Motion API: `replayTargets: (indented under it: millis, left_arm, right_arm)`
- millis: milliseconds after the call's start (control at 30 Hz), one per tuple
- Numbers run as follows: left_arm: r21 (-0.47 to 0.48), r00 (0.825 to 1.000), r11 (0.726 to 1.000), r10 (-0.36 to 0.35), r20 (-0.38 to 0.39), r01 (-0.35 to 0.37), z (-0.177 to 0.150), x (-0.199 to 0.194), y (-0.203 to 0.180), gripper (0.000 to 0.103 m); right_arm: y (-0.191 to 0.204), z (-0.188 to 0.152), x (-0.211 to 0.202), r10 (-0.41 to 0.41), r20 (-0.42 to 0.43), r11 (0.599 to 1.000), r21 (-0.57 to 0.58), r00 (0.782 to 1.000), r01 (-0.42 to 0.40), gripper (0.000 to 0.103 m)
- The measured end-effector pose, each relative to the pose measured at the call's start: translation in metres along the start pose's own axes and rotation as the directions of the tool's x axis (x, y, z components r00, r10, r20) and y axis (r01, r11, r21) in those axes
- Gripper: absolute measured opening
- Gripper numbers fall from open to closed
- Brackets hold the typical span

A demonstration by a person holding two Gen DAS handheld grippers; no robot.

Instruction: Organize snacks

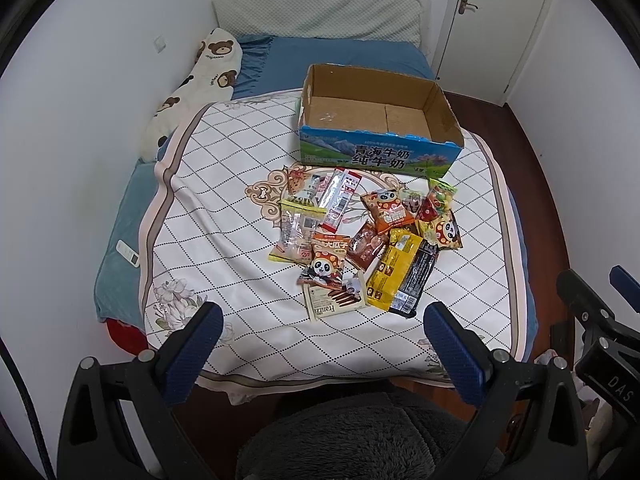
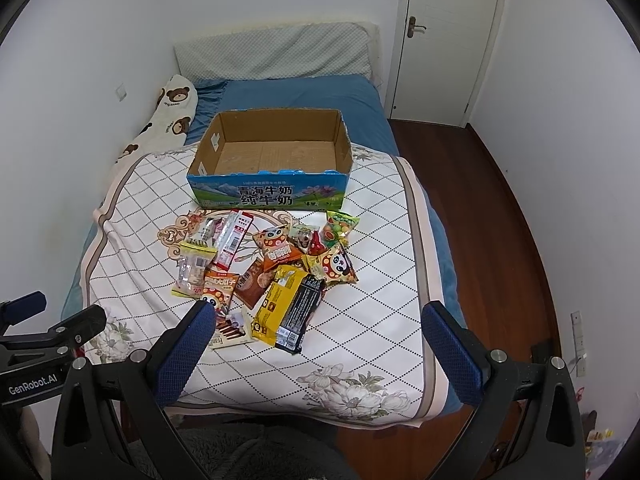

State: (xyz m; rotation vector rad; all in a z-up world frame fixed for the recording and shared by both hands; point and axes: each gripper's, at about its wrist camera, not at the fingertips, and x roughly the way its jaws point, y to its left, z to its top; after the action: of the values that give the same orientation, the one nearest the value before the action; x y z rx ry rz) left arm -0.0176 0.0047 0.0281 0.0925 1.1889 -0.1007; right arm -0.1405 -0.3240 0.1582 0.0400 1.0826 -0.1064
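Note:
A pile of snack packets (image 1: 360, 236) lies on the quilted bed cover (image 1: 224, 184), also in the right wrist view (image 2: 272, 276). It includes a yellow packet (image 1: 392, 272), a black packet (image 1: 418, 280) and panda bags (image 1: 388, 208). An open, empty cardboard milk box (image 1: 376, 120) stands just behind the pile, also in the right wrist view (image 2: 272, 156). My left gripper (image 1: 324, 344) is open and empty, above the near edge of the bed. My right gripper (image 2: 320, 344) is open and empty, beside it on the right.
The bed has a blue sheet (image 1: 332, 60), a grey headboard cushion (image 1: 316, 12) and a bear-print pillow (image 1: 196, 84) along the left wall. A white remote (image 1: 128, 253) lies at the bed's left edge. A wooden floor (image 2: 500, 220) and a white door (image 2: 444, 36) are on the right.

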Motion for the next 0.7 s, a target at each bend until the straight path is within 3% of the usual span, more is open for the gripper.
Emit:
replayTargets:
  millis: [500, 700]
  left_arm:
    - [-0.015, 1.0, 1.0, 0.019, 0.01, -0.019, 0.003, 0.01, 0.014, 0.103]
    - [0.008, 0.982, 0.983, 0.181, 0.054, -0.182, 0.014, 0.068, 0.031, 0.103]
  right_arm:
    - [0.005, 0.002, 0.007, 0.015, -0.012, 1.0, 0.015, 1.0, -0.015, 0.103]
    - [0.004, -0.006, 0.082, 0.091, -0.111, 0.994, 0.07, 0.99, -0.083, 0.103]
